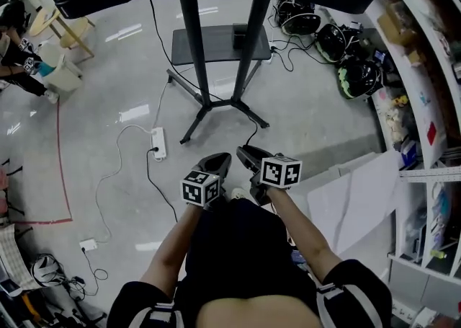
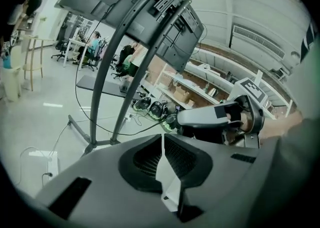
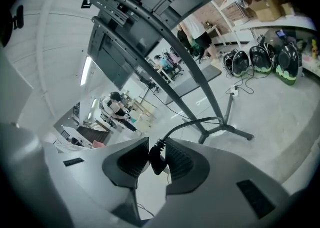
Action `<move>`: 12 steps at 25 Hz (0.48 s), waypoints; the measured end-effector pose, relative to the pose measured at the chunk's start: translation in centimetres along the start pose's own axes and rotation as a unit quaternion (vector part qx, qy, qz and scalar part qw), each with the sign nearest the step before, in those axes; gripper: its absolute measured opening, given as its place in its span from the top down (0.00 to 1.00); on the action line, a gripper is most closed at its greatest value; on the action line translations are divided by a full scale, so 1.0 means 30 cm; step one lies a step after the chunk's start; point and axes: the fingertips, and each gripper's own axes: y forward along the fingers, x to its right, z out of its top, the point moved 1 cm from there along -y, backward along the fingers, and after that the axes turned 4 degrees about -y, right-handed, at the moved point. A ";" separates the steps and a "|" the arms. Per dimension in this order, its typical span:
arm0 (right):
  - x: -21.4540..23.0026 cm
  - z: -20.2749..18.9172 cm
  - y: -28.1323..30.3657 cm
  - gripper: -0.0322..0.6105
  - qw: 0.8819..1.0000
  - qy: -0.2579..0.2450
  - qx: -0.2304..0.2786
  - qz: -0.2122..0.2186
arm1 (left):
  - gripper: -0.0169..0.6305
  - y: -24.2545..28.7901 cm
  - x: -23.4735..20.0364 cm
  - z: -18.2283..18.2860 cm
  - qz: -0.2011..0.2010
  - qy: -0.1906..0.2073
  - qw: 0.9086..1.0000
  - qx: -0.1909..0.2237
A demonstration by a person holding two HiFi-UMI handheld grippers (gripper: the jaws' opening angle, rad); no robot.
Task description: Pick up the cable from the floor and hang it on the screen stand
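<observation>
My right gripper (image 1: 248, 153) (image 3: 156, 144) is shut on the black plug end of the cable (image 3: 154, 161). From the plug, the cable (image 3: 192, 123) arcs away towards the foot of the screen stand (image 3: 200, 79). In the head view the cable (image 1: 253, 136) runs from the jaws to the stand's base legs (image 1: 216, 107). The stand's dark posts (image 1: 191, 38) rise just ahead of me, with the screen overhead. My left gripper (image 1: 216, 162) (image 2: 163, 137) hovers beside the right one, jaws together and nothing between them. The right gripper (image 2: 220, 117) shows in the left gripper view too.
A white power strip (image 1: 158, 143) with its cords lies on the floor left of the stand. Several helmets (image 1: 331, 42) sit at the back right. Shelves (image 1: 425, 103) line the right side, with a white sheet (image 1: 353, 200) below. A stool (image 1: 61, 24) and a seated person (image 1: 14, 52) are far left.
</observation>
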 end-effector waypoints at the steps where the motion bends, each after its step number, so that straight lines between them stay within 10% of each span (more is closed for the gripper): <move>1: -0.018 0.028 -0.012 0.77 1.000 -0.007 0.008 0.002 | 0.94 -0.006 0.018 0.025 -0.004 0.009 1.000 0.004; 12: -0.207 0.212 -0.101 0.77 0.994 -0.050 0.084 0.036 | 0.94 -0.084 0.131 0.209 -0.013 0.033 0.998 0.053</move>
